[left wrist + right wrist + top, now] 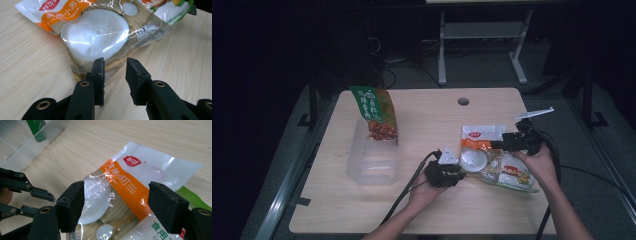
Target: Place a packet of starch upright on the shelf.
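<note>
The pouch [492,157], a clear packet with an orange band and a round white lump inside, lies flat on the tabletop [432,120] right of centre, its sealed white end pointing away from the person. The left hand [427,187] comes in from the bottom edge with the forearm angled up and to the right, holding the left tool [460,172] low at the pouch's near left edge. In the left gripper view the left tool [115,67] has its jaws apart with a narrow gap, tips just above the tabletop and right at the pouch's [100,35] crinkled edge, one jaw over the film, not yet clamped on it. The right hand [539,162] reaches in from the lower right, wrist bent inward, and holds the right tool [504,144] above the pouch's far right side, pointing left. In the right gripper view the right tool [116,202] has its jaws wide apart, standing either side of the orange band of the pouch [135,187], and the left tool's thin jaws show at the left edge. A clear bin [372,157] sits on the left part of the tabletop, well apart from the pouch, with a green and orange snack bag [377,112] standing upright at its far end.
</note>
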A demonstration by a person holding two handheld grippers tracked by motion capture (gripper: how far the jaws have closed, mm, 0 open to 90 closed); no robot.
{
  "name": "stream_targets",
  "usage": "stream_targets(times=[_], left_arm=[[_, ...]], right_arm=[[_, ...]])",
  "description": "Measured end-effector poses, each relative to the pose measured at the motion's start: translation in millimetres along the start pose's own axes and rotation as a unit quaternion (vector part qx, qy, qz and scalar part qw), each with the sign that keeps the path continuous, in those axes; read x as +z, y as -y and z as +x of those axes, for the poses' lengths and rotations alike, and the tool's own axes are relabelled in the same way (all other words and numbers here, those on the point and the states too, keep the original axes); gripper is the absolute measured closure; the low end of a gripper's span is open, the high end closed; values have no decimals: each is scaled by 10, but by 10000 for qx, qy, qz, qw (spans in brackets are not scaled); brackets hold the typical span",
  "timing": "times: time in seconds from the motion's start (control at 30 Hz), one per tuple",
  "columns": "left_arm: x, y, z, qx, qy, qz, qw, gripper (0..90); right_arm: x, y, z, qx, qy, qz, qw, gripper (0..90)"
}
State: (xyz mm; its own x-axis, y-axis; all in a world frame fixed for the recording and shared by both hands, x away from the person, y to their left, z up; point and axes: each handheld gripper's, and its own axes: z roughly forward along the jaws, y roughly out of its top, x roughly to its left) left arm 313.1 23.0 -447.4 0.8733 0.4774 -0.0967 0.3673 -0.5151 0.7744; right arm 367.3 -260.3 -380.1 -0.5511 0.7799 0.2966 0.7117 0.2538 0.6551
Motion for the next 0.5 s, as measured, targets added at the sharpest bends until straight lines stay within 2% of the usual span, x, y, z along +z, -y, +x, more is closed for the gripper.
stream_targets(times=[0.3, 0.5], left_arm=[[108, -44, 71, -76, -97, 99, 9999, 693], [152, -51, 75, -143, -84, 138, 9998, 693]], right_arm=[[34, 66, -108, 137, 90, 122, 9998, 281], [94, 116, -192, 275, 177, 247, 9992, 284]])
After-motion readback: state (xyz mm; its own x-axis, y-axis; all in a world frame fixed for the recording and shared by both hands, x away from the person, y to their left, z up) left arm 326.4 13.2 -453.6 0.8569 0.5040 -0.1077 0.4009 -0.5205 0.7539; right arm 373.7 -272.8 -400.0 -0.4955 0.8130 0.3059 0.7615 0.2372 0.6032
